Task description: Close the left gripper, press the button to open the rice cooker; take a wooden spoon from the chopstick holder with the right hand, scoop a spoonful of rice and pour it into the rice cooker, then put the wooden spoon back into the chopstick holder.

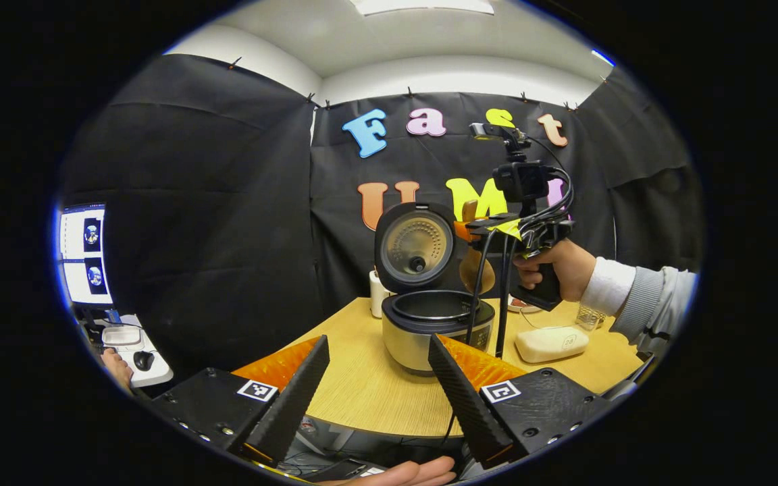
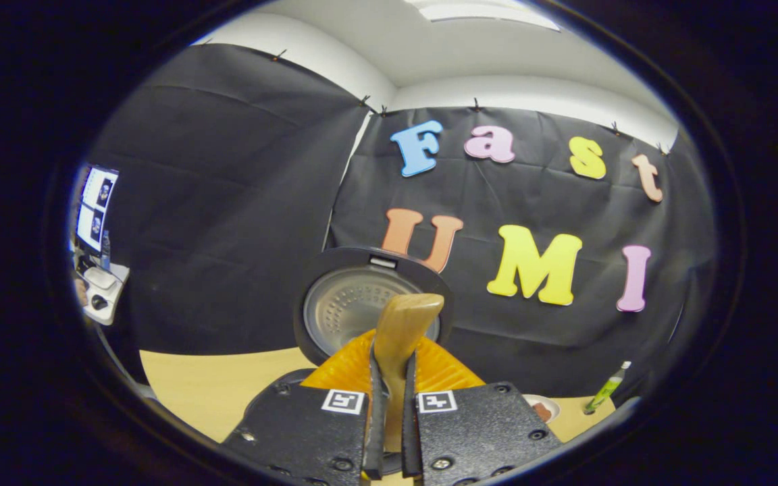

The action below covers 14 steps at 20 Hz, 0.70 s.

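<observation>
Left gripper (image 1: 377,385): nearest in the left gripper view, at 6 o'clock; its fingers stand wide apart and grip nothing. It sits back at the table's near edge, likely to leave the cooker free for the other hand.
Table (image 1: 362,391): light wood and rounded, just beyond those fingers.
Rice cooker (image 1: 437,331): on the table, just past centre in the left gripper view. Its lid (image 1: 416,246) stands upright and the dark inner pot is exposed, so the button step looks done.
Right gripper (image 2: 392,412): at 6 o'clock in the right gripper view, fingers clamped on the handle of the wooden spoon (image 2: 399,331), which rises between them toward the cooker's raised lid. In the left gripper view this gripper hangs at 2 o'clock, above and right of the pot, carried by a hand (image 1: 558,266) in a grey sleeve.
Spoon bowl (image 1: 477,270): hangs below the right gripper, just above the pot's right rim. I judge this is the pouring stage, though whether rice is on it I cannot tell.
Pale oval object (image 1: 551,343): lies on the table at 4 o'clock from the cooker, apart from it.
White cylindrical holder (image 1: 379,293): behind the cooker at its 9 o'clock, half hidden; probably the chopstick holder the spoon goes back to.
Monitor (image 1: 84,255): farthest, at 9 o'clock.
</observation>
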Motion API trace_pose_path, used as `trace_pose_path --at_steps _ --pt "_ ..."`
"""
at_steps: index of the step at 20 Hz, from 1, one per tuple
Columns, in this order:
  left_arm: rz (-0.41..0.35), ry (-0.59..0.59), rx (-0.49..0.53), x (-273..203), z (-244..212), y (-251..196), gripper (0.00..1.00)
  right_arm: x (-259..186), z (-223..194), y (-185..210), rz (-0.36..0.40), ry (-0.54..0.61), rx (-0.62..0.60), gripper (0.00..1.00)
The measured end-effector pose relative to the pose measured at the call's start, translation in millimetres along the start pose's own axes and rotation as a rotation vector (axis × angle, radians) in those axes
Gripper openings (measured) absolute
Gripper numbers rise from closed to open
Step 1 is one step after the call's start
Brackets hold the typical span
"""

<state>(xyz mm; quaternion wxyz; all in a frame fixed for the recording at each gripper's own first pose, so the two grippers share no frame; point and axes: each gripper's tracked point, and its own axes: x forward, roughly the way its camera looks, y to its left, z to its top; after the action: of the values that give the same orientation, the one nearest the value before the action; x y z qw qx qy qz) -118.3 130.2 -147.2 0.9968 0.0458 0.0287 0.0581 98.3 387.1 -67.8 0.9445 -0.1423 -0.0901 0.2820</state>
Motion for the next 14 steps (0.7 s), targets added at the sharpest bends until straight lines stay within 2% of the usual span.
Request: trace_pose_path --at_steps 8,14 --pt "0.018 -0.019 -0.007 -1 5 0 0.94 -32 -2 -117 -0.158 0.029 0.152 0.17" --pt "0.005 -0.030 -0.011 -6 13 -24 0.94 -68 -22 -221 -0.306 0.070 0.181 0.18"
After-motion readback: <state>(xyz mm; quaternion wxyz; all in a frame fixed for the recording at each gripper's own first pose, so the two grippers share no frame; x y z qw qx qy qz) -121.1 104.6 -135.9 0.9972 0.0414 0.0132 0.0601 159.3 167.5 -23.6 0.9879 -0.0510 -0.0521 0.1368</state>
